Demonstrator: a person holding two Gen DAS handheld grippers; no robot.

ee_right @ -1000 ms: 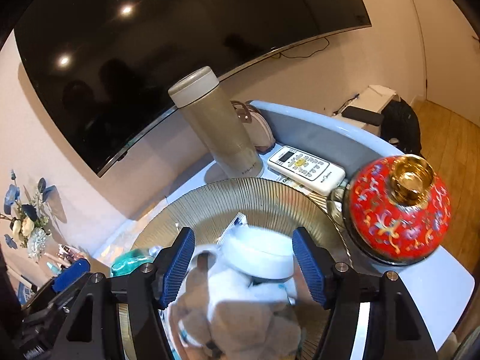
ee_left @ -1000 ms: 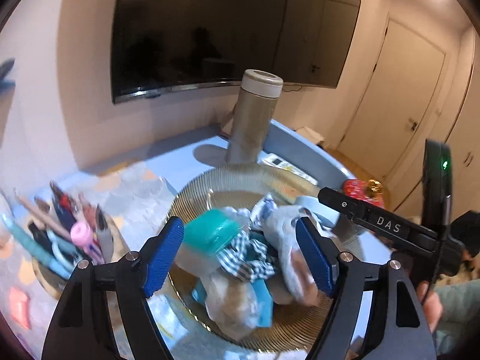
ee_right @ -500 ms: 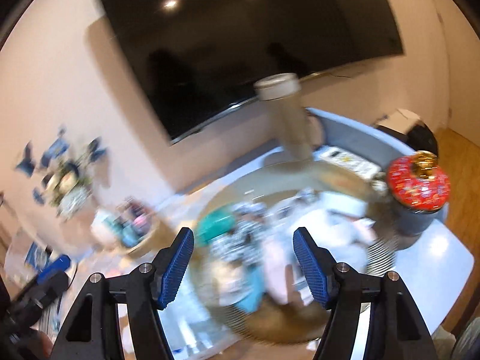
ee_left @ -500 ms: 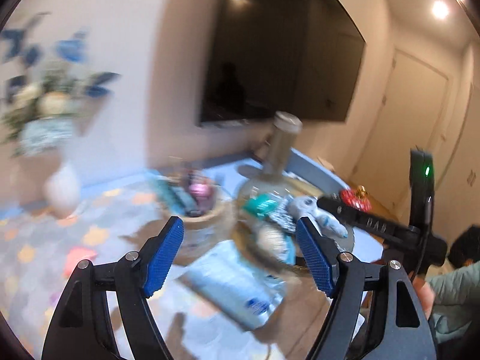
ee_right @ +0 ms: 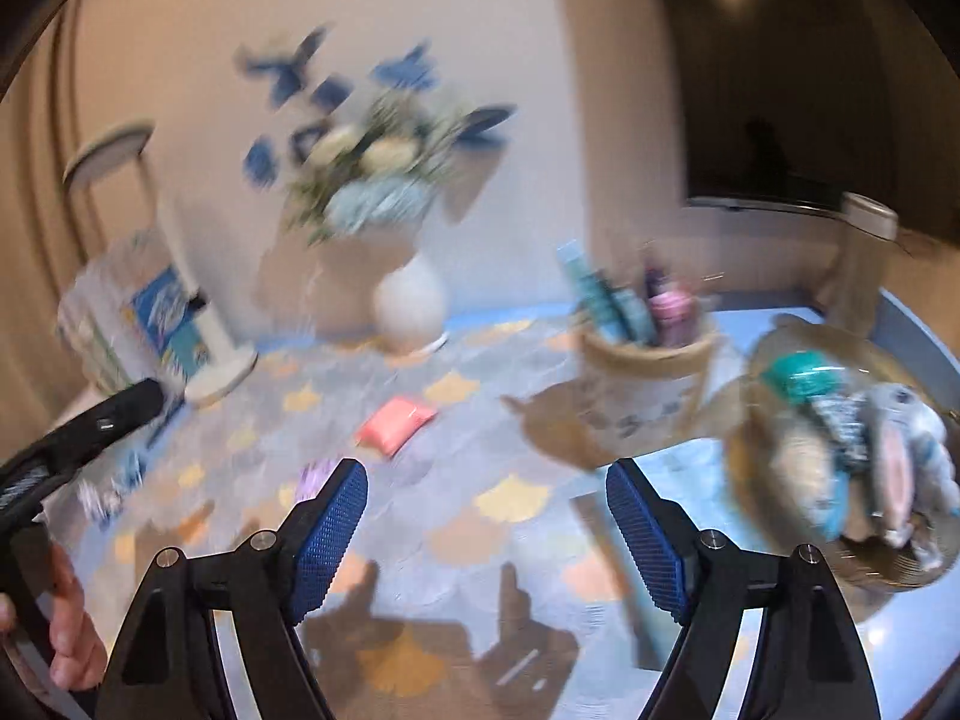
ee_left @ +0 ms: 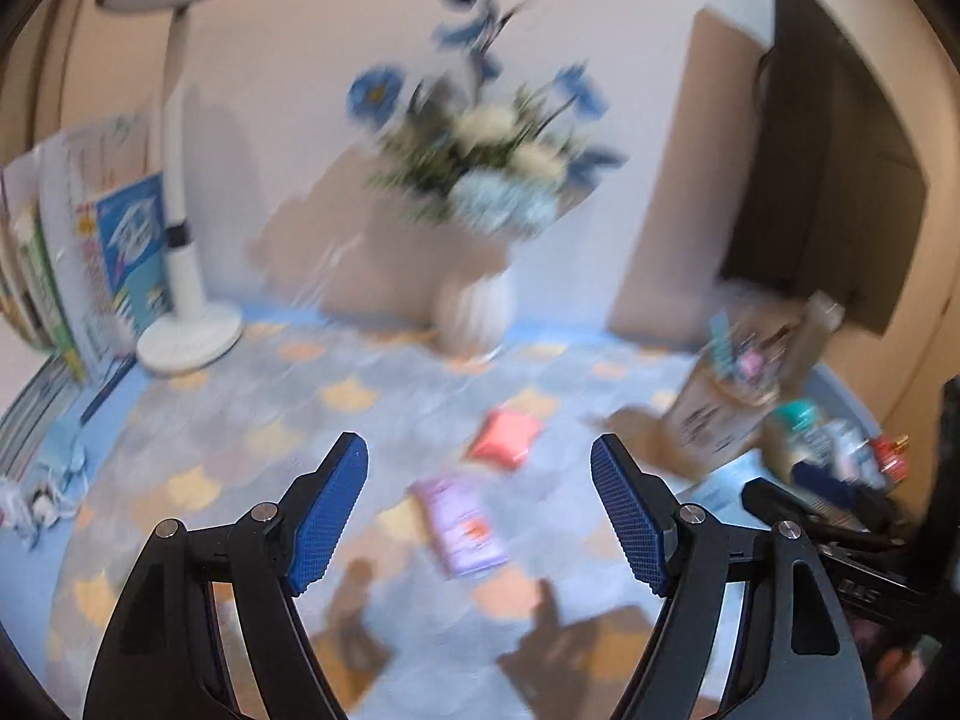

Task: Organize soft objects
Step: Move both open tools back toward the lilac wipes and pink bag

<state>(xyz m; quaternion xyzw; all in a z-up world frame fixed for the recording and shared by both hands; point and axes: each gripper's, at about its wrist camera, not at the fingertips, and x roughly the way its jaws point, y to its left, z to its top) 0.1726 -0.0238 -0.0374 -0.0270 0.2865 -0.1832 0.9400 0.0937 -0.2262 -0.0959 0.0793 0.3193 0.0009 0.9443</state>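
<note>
Hovering above a patterned tabletop [ee_left: 252,420], both grippers empty. Left gripper [ee_left: 480,504] spread wide, nothing between its blue pads, pointing down toward a lilac packet [ee_left: 462,525] lying flat just ahead, with a pink soft pouch [ee_left: 504,435] a little farther off. Right gripper [ee_right: 486,525] with jaws opening, nothing between them either, only bare tabletop below. Seen from the right wrist, the same pink soft pouch [ee_right: 396,417] lying far and left of centre, well apart from the ribbed plate [ee_right: 900,570] at the right edge. Heaped on that plate: a grey plush toy [ee_right: 906,450], a teal item and other soft pieces, blurred. Between pouch and plate, a round holder [ee_right: 648,372] stuffed with pens. At the far wall, a white vase [ee_left: 474,315] of blue and white flowers, a white desk lamp [ee_left: 180,228] far left beside upright books, a dark screen [ee_left: 834,180] far right. At the left edge of the right wrist view, a hand [ee_right: 72,630] grasping the other gripper's handle. Everything smeared by motion blur.
</note>
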